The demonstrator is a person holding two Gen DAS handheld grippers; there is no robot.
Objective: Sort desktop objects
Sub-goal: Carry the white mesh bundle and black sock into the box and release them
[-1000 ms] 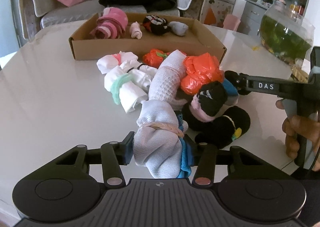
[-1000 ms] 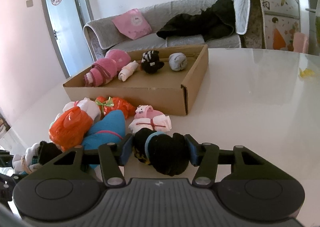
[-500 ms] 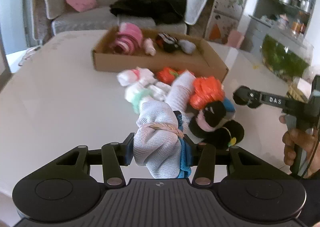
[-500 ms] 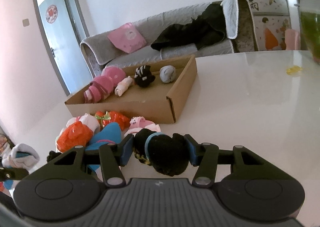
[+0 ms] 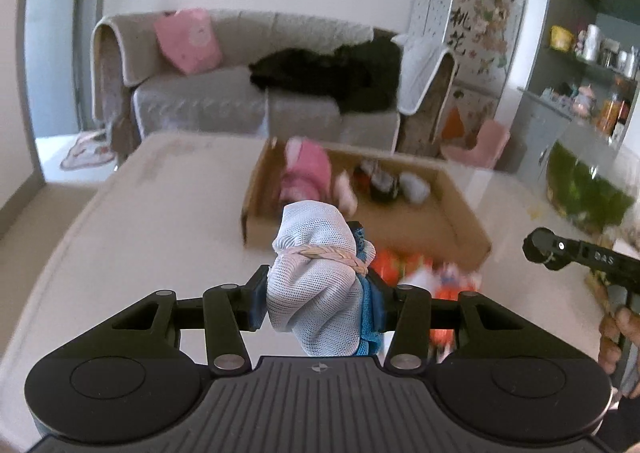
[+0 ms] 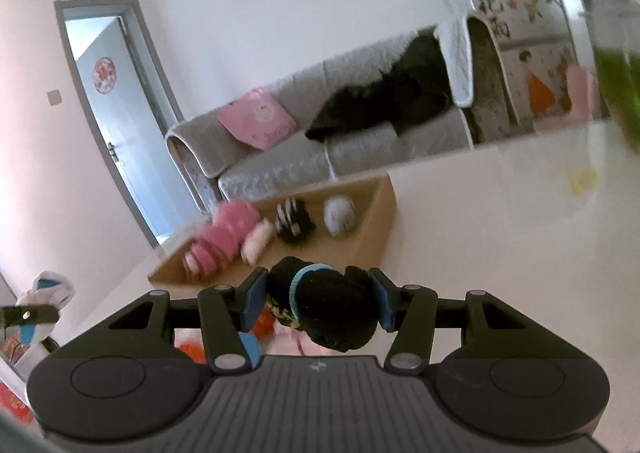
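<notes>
My left gripper is shut on a pale grey sock bundle tied with a pink band, with a blue sock beside it, held above the table. My right gripper is shut on a black sock bundle with a blue band, also lifted. The open cardboard box lies ahead on the white table; it also shows in the right wrist view. It holds a pink roll, a black striped bundle and a grey ball. Orange bundles lie below, partly hidden.
A glass fish bowl with green plants stands at the table's right. The right gripper's handle shows at the right of the left wrist view. A grey sofa stands behind the table.
Both grippers have risen from the pile with their bundles and moved toward the box. The right wrist view has tilted.
</notes>
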